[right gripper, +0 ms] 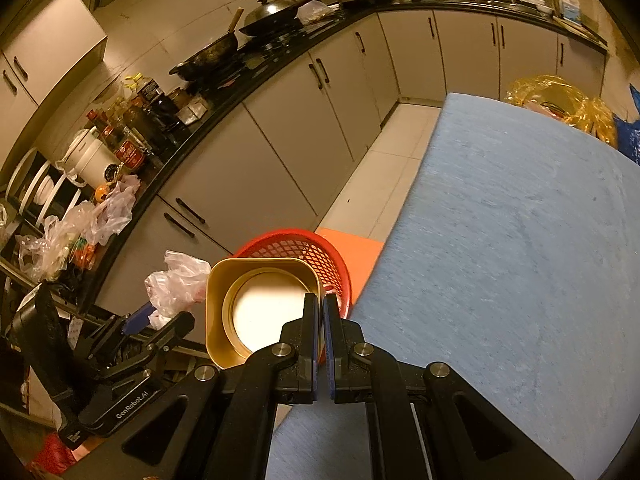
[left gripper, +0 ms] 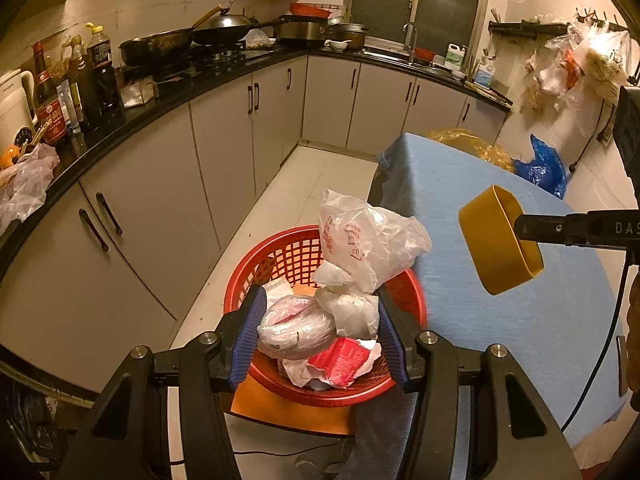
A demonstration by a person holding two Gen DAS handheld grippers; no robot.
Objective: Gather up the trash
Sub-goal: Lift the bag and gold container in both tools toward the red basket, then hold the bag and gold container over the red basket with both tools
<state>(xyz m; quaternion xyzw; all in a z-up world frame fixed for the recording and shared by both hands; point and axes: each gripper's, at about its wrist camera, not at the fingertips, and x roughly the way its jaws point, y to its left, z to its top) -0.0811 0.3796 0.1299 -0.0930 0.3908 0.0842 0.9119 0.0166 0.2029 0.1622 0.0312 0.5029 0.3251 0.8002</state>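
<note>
Plainly, two kinds of trash are in hand. A tied white plastic bag is held between the half-open jaws of the left gripper, just above a red mesh basket that is already filled with wrappers and a cling-wrapped bundle. The bag is judged light, soft and slippery; it is best taken at the knotted neck, where the film is bunched, since a loose fold would be expected to slide out.

A gold tin with rounded corners is pinched by one wall in the tightly closed jaws of the right gripper, its open mouth turned toward that camera. It hangs over the edge of the blue-covered worktop, close beside the basket. The tin is judged stiff, light and smooth, so a rim grip is thought secure only while the wall is seated deep between the pads.
</note>
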